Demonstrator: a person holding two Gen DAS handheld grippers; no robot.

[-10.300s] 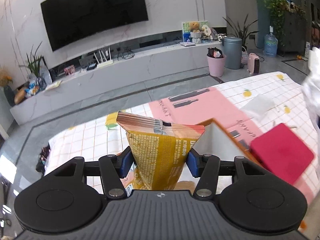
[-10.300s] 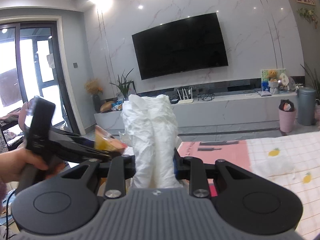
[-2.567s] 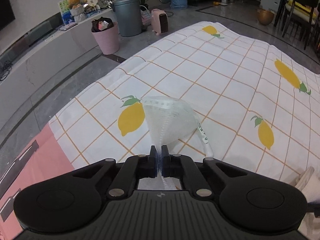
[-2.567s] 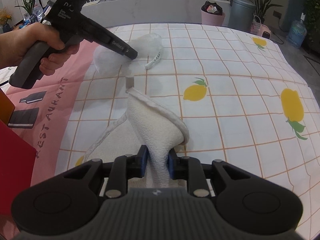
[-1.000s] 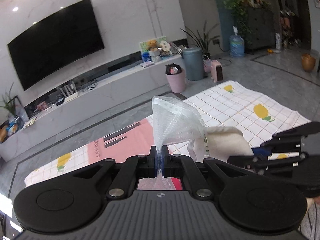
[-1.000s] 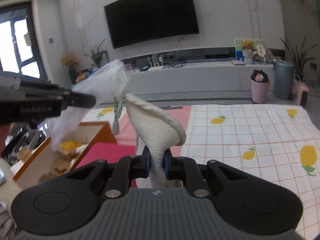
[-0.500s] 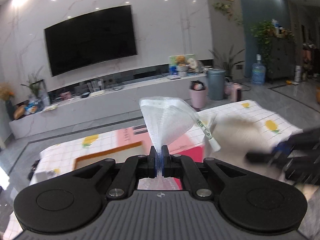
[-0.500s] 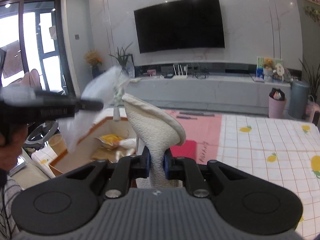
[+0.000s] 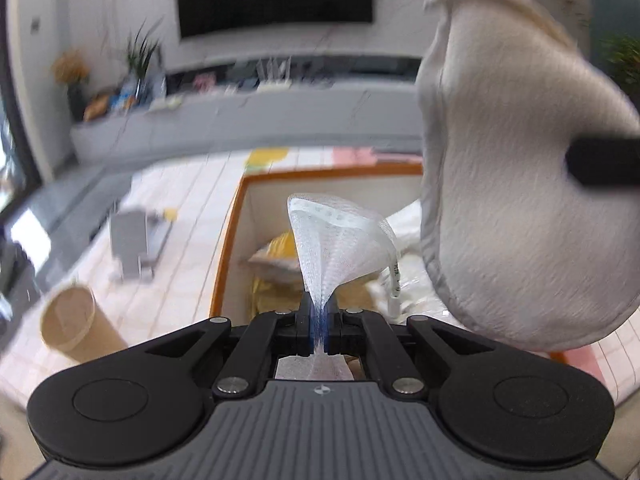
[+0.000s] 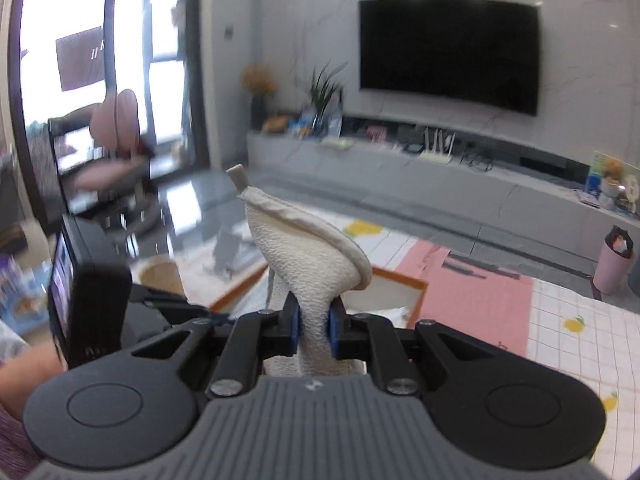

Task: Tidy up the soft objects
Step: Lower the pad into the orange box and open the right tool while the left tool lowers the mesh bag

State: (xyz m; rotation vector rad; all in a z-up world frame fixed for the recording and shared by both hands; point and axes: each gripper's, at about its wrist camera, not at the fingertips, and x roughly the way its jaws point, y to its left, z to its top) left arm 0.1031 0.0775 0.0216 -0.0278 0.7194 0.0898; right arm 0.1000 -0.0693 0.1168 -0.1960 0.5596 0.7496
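Observation:
My left gripper is shut on a thin white mesh pouch and holds it above the orange-rimmed box. A yellow snack bag and white crumpled material lie inside the box. My right gripper is shut on a white textured cloth; it hangs large at the right of the left wrist view, over the box. The box rim also shows in the right wrist view. The left gripper's body is at lower left there.
A brown paper cup and a grey stand sit on the checked tablecloth left of the box. A pink mat lies right of the box. A TV wall and low cabinet are behind.
Both grippers have swung left and come over the box. The white cloth now hangs close beside the mesh pouch. Both grips are unchanged.

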